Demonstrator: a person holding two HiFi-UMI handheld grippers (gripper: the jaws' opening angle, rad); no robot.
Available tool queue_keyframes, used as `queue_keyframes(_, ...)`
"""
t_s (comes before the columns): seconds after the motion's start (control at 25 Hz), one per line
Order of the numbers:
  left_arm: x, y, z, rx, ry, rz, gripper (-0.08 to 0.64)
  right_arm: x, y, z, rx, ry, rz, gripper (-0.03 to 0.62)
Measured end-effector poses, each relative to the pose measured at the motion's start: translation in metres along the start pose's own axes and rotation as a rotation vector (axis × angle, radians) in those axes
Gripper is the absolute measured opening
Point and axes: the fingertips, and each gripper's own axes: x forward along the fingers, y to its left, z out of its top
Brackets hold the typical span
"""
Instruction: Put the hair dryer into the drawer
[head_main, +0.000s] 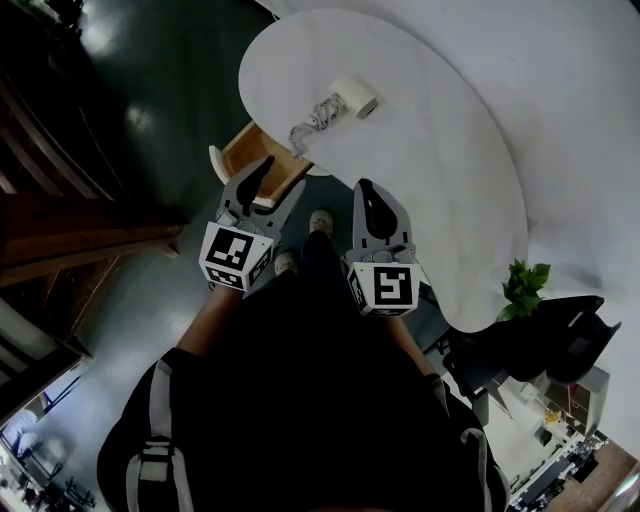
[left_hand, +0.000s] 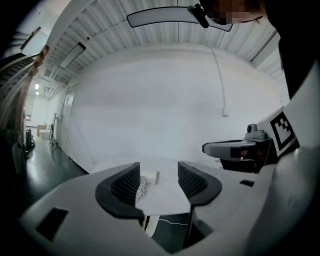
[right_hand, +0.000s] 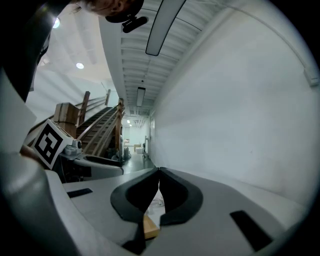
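Open, office-like hall (wooden staircase (right_hand: 97, 126), ribbed ceiling (left_hand: 150, 35), polished dark floor (head_main: 150, 110)).

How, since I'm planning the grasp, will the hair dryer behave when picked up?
The hair dryer lies on its side on the table, body rounded, so a nudge may roll it. Its cord lies bunched beside it, so it will likely dangle and drag when lifted. The body looks hard and smooth, so it could slip.

The person wears black clothing (head_main: 320, 390) with a grey strap (head_main: 158, 445) at one shoulder. The left gripper (head_main: 275, 186) and right gripper (head_main: 363, 190), both near the table (head_main: 440, 150), are pale grey with black ribbed pads (left_hand: 126, 184) and black-and-white marker cubes (head_main: 237, 256).
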Motion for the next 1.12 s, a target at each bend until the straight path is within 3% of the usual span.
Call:
queue_keyframes(0.2,0.036,0.013,0.001,0.008,0.026,-0.012,0.239,0.036,-0.022,-0.001,-0.033,0.003,0.042,0.023)
queue_keyframes(0.32,0.056,0.017,0.002,0.018,0.032,-0.015,0.239,0.054,-0.03,-0.008,-0.046,0.064,0.077,0.023)
queue_keyframes(0.72,0.113,0.028,0.012,0.063,0.053,0.005,0.241,0.099,-0.065,-0.023,-0.025,0.126,0.154,0.023)
queue_keyframes(1.12,0.159,0.034,-0.014,0.044,0.128,-0.027,0.245,0.118,-0.088,-0.05,0.0,0.178,0.189,0.023)
